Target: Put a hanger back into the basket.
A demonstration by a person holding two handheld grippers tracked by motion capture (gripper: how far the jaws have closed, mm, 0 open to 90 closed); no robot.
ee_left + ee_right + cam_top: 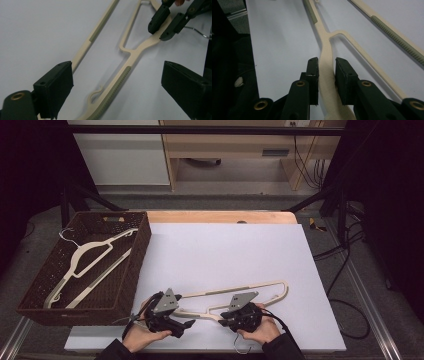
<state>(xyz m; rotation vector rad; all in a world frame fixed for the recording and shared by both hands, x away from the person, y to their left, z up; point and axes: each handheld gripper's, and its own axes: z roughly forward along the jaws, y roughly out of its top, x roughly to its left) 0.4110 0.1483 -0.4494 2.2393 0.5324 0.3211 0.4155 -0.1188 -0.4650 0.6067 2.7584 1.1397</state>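
Observation:
A cream plastic hanger [240,290] lies flat on the white sheet [225,245] near the front edge. My right gripper [223,316] is shut on the hanger's neck [327,72], its pads pressing both sides just below the fork. The hanger's metal hook [242,350] sticks out under the right hand. My left gripper [187,319] hovers over the hanger's left shoulder [117,82] with its jaws wide open, one on each side of the ribbed arm and touching nothing. In the left gripper view, the right gripper [163,25] shows farther along the hanger [132,53].
A dark wicker basket [135,270] stands at the left, holding two more cream hangers [85,257]. Its front corner is close to my left hand. The table's wooden far edge [220,216] shows beyond the sheet, and cables lie on the floor at the right.

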